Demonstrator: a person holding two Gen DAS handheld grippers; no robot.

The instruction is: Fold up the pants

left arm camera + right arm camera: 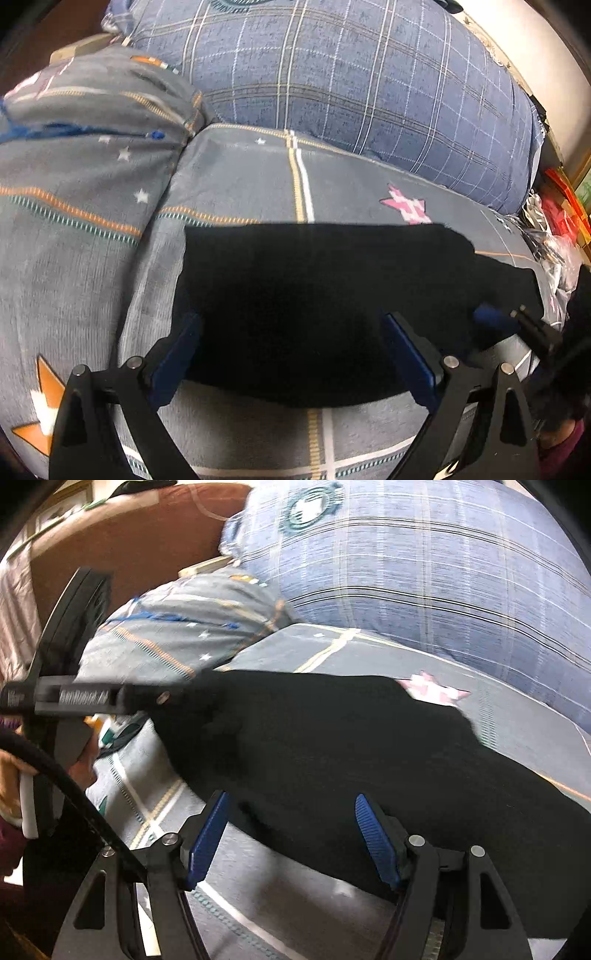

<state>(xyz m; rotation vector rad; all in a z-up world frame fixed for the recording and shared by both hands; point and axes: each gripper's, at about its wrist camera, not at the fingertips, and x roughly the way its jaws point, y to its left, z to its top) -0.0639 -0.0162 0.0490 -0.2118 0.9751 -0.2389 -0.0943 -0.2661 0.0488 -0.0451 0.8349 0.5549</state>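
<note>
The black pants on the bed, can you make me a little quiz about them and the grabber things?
1. True or false: the left gripper is clamped shut on the black pants.
2. What lies directly under the pants? A) a wooden floor B) a grey bedsheet with stars C) a glass table
3. Fill in: behind the pants sits a big blue ______ with a checked pattern.

Key
1. False. Its jaws stand wide open, with the pants between the blue pads. The right gripper is open too.
2. B, the grey bedsheet; a pink star peeks out at the far edge of the pants.
3. Pillow.
</note>
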